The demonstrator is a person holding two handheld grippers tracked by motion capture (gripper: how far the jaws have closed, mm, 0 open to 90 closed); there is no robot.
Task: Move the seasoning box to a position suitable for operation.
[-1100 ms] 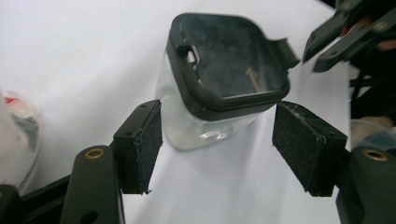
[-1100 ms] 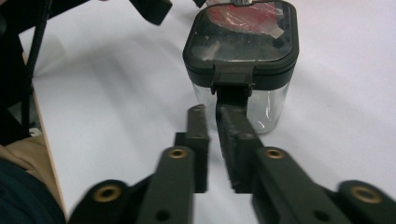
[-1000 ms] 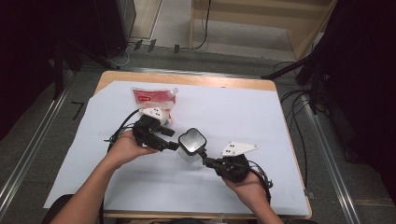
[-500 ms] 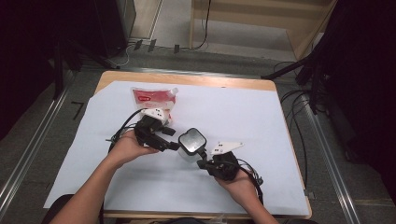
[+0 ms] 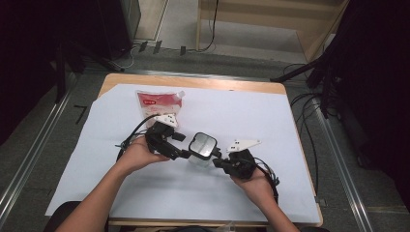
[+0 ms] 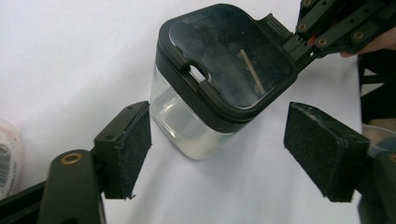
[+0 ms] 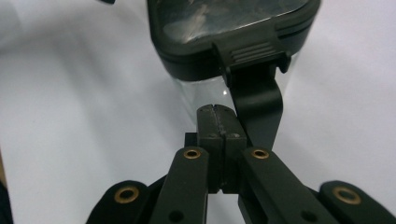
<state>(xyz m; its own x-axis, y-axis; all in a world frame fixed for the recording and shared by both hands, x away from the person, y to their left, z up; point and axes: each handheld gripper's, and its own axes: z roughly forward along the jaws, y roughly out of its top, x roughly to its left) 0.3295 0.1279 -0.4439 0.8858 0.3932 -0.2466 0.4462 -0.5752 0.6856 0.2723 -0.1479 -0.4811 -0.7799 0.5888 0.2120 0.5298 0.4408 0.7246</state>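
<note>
I have the clear jar (image 5: 202, 151) standing mid-counter on the white paper (image 5: 290, 125), its black lid (image 6: 229, 58) seated on top. My left tongs (image 6: 217, 149) are spread wide, one pad on either side of the jar's clear wall, neither touching it yet as far as the left gripper view tells me. My right tongs (image 7: 218, 122) are pressed together just under the lid's side latch (image 7: 252, 53), beside the black flap (image 7: 259, 109) that hangs from it. I cannot tell whether anything is pinched between the pads; they look closed on nothing and lie against the flap.

I judge the step in hand to be opening the lid: brace the body with the left, work the latch with the right. Next I would close the left tongs on the clear wall below the lid rim, square and firm so the jar cannot tip, then push the latch tab upward with the right. The pouch (image 5: 159, 102) lies well behind, near the far edge of the paper.
</note>
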